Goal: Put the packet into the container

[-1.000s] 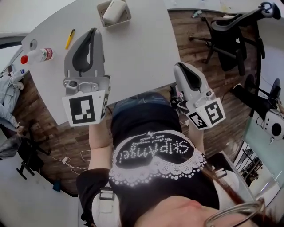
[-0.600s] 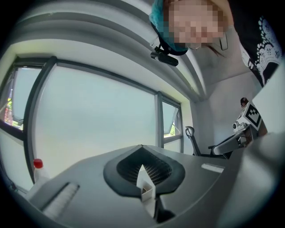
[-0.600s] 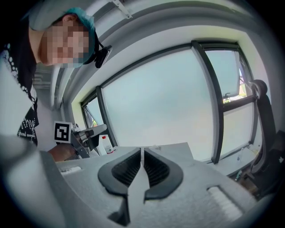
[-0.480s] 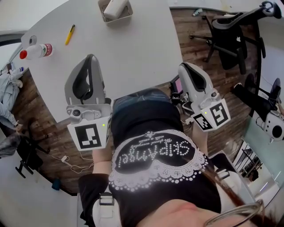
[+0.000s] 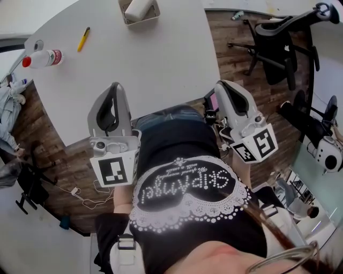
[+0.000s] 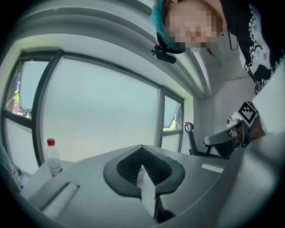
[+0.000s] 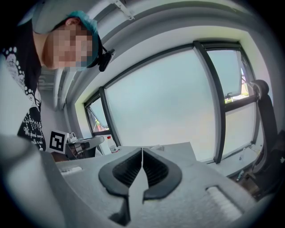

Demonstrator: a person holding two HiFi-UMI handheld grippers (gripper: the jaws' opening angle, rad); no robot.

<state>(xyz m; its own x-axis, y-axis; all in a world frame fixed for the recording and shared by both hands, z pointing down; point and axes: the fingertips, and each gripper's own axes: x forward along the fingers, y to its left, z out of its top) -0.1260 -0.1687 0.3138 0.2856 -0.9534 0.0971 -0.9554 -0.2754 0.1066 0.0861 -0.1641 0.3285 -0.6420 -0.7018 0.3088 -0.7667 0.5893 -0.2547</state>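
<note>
A pale grey table (image 5: 161, 59) stands on a wood floor (image 5: 222, 32), with an office chair (image 5: 278, 37) to its right. The white packet (image 5: 139, 7) lies inside the container (image 5: 122, 10) at the table's far edge. A yellow pen (image 5: 83, 39) and a bottle (image 5: 44, 58) lie well to its left. Close to the person's body, the left gripper (image 5: 114, 88) and the right gripper (image 5: 222, 85) each have their jaws pressed together, with nothing between them.

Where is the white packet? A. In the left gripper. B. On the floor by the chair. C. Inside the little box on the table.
C: the packet lies inside the container on the table; the left gripper and the right gripper are both shut on nothing.
</note>
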